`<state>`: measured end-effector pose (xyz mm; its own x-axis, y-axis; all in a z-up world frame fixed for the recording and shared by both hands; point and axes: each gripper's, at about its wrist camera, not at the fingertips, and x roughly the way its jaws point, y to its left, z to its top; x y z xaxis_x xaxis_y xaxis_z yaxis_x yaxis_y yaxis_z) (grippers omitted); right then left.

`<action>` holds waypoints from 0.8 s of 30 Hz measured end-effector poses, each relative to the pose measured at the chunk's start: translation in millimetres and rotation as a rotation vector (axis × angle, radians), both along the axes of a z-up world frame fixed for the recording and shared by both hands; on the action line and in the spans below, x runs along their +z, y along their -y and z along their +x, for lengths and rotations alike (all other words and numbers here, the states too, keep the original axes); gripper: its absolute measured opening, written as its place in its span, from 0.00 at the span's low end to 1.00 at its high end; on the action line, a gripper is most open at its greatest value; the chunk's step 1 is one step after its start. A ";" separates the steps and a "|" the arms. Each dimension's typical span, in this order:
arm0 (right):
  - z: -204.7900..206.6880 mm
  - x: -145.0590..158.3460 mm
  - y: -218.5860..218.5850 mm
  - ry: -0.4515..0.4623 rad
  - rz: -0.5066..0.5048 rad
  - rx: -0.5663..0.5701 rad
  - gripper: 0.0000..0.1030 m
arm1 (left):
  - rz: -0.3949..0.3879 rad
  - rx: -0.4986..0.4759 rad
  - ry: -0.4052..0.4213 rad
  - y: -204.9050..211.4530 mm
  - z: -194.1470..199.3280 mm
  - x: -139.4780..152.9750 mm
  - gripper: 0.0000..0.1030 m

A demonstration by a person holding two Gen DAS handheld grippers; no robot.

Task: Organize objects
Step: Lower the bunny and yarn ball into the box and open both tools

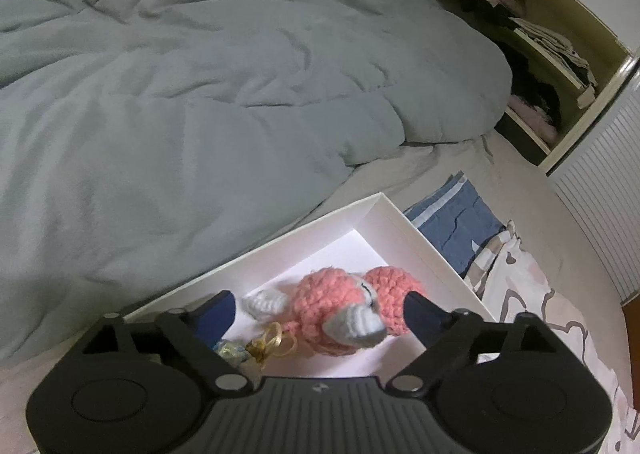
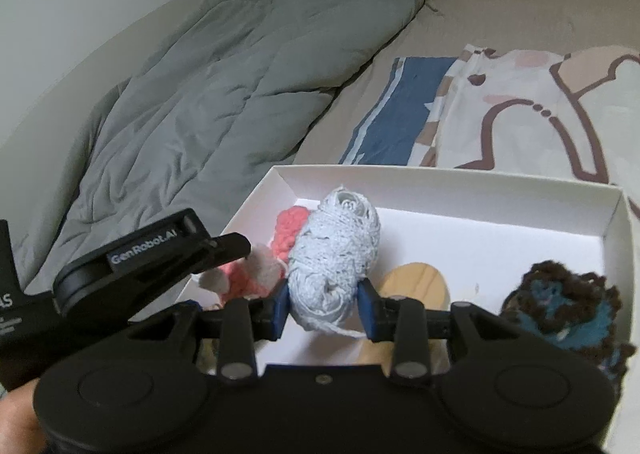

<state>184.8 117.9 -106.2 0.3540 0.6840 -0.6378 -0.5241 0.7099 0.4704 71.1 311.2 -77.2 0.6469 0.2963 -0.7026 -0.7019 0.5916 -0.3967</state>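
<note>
Both grippers are built in matt black plastic. On the right gripper, two round discs, a ribbed centre panel and silver pivot screws are seen, and dark blue pads are fitted to the fingers. White lettering ("GenRobot.AI") is printed on the left gripper.

In the right wrist view, the white box is crowded along its lower part: a pink crocheted toy at the left, a pale yarn ball in the middle, a wooden disc beside it, and a brown and blue knitted piece at the lower right. Bare floor is left only across the box's upper right. The left claw blocks the box's left edge. Above the box, open bedsheet is seen between the grey duvet and the patterned pillow.
</note>
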 end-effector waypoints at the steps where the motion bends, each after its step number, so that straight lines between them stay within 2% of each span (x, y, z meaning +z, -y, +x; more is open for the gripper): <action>1: -0.2 -0.7 0.4 -0.005 0.003 -0.007 0.52 | -0.004 0.005 -0.005 -0.3 -0.8 -0.7 0.92; 2: -1.0 -0.6 1.5 -0.003 0.006 -0.014 0.64 | -0.004 0.008 -0.012 -0.9 -1.0 -1.2 0.92; 3: -2.1 0.2 2.3 0.005 0.004 -0.018 0.68 | -0.002 0.011 -0.018 -1.3 -1.2 -1.4 0.92; 16: -6.3 10.6 14.2 0.065 -0.026 -0.013 0.66 | 0.033 0.009 -0.034 3.8 -3.5 4.5 0.93; 21: -7.5 14.8 27.9 0.082 -0.033 -0.026 0.66 | 0.049 0.009 -0.043 9.8 -7.7 8.6 0.96; 23: -8.6 17.5 33.6 0.088 -0.033 -0.020 0.69 | 0.059 0.006 -0.049 13.8 -9.7 11.1 0.98; 24: -9.4 19.1 36.6 0.092 -0.034 -0.018 0.73 | 0.064 0.003 -0.050 15.5 -10.6 12.4 0.99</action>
